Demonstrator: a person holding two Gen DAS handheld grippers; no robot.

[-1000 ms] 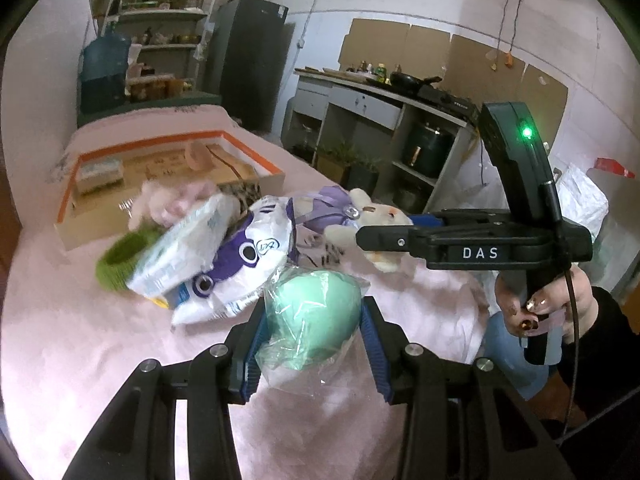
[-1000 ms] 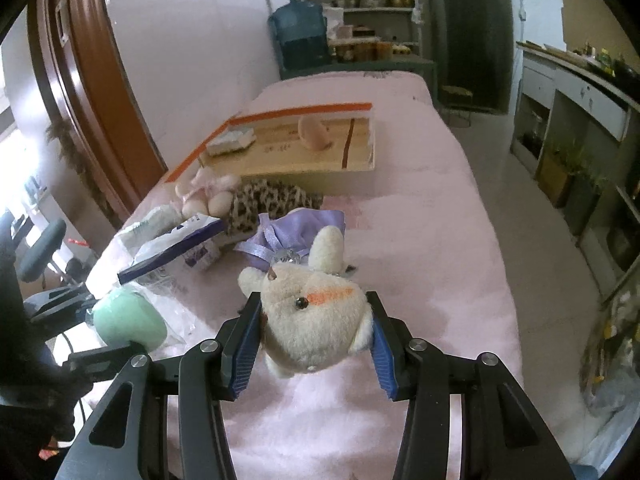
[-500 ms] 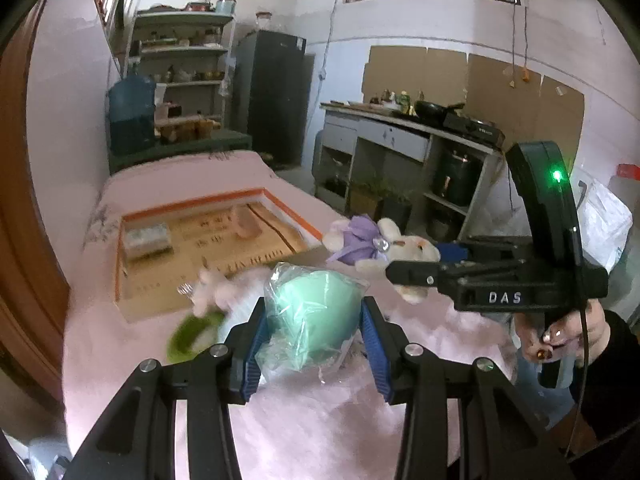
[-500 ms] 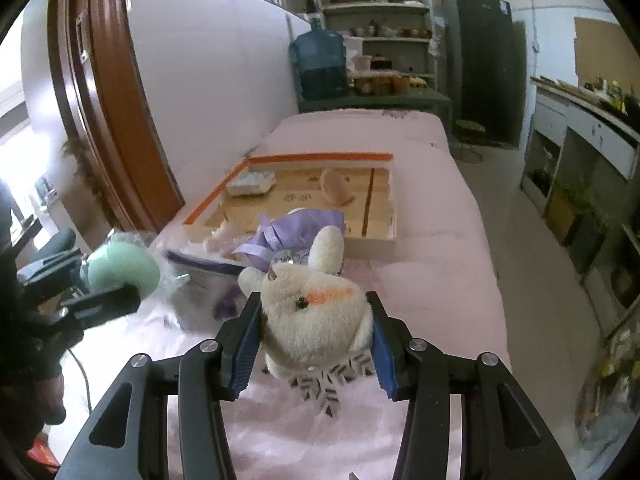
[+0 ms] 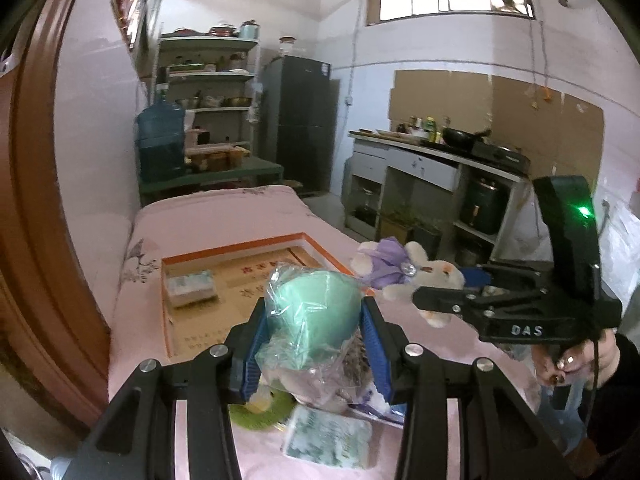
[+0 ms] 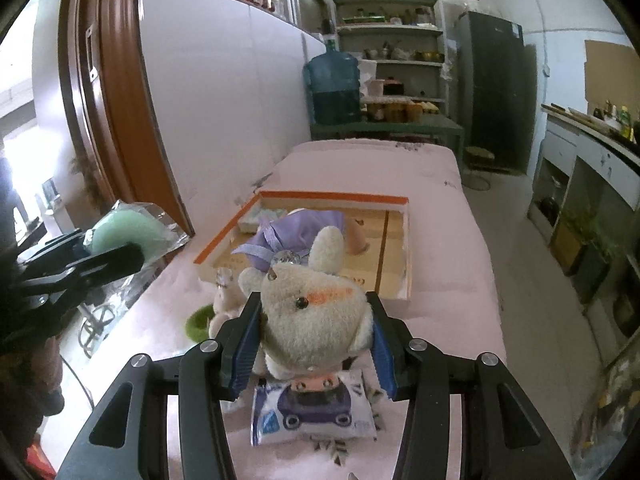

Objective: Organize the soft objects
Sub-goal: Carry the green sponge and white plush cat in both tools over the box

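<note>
My left gripper (image 5: 314, 344) is shut on a mint-green sponge in a clear plastic bag (image 5: 316, 310), held up above the pink bed. My right gripper (image 6: 316, 344) is shut on a cream plush rabbit in a purple dress (image 6: 314, 312), also lifted off the bed. The left wrist view has the rabbit (image 5: 404, 276) at the right, in the other gripper. At the left of the right wrist view sits the bagged sponge (image 6: 128, 232). Ahead lies a shallow cardboard box with an orange rim (image 6: 332, 198) holding a small packet (image 5: 190, 288).
Below the grippers lie a tissue pack (image 5: 328, 442), a pack with a purple car print (image 6: 312, 408), a green ring (image 6: 198, 322) and a small pink plush (image 6: 226, 300). A brown door frame (image 5: 36, 200) stands left of the bed. Kitchen counter (image 5: 436, 152) and shelves (image 6: 388, 60) lie beyond.
Both grippers have risen off the bed with their loads. The pile of soft things has dropped low in both views and the box now lies straight ahead.
</note>
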